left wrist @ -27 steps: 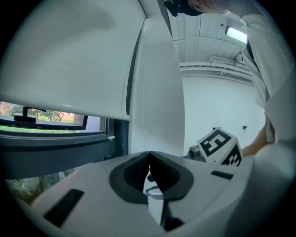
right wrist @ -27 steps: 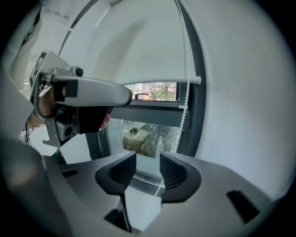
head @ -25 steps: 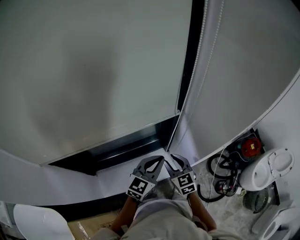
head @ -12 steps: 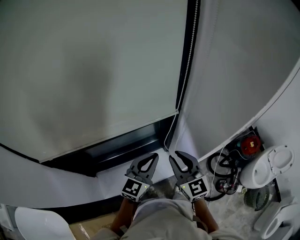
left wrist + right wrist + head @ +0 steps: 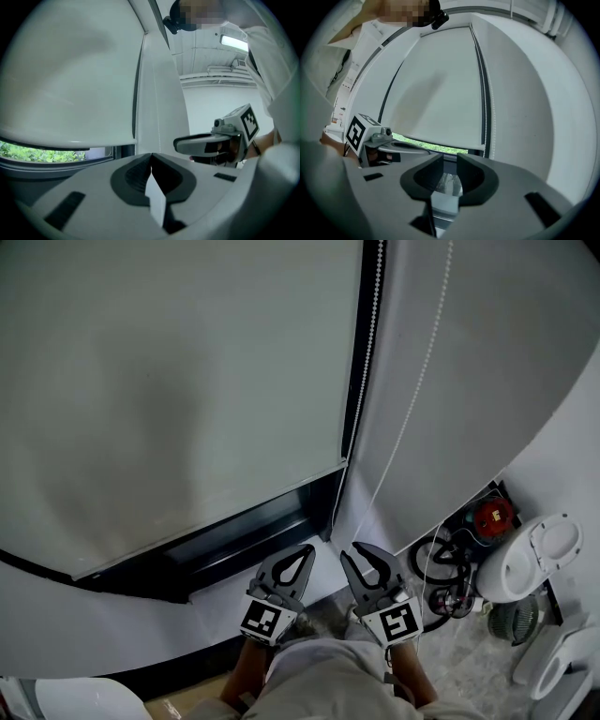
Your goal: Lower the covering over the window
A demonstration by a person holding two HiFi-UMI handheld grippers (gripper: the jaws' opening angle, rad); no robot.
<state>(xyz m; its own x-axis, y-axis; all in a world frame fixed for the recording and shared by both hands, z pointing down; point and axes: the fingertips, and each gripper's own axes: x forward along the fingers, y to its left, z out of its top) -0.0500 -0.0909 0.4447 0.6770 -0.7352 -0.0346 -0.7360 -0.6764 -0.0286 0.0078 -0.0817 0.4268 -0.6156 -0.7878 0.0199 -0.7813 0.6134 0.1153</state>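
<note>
The left gripper is sitting fully pinched together, and I'm not seeing anything caught between its jaws. The right gripper is standing partway open. Its jaws have just been closing in a bit, but the gap is empty and you're only looking through it at the window frame.

Both are pointing level at the window, side by side and close without touching, low down near the sill. I'm guessing the right one is lining up for a grab on the bead chain. That chain is hanging just to the right of its jaws, along the dark frame post, and it isn't between them. That would explain why it's open with nothing in it.

The roller blind is the thing being lowered, and it's already covering most of the window. Its bottom edge is stopping short of the sill, so a low strip of glass is showing underneath, with greenery visible outside. So I'd say the job is nearly done, with only that last strip left to cover.
</note>
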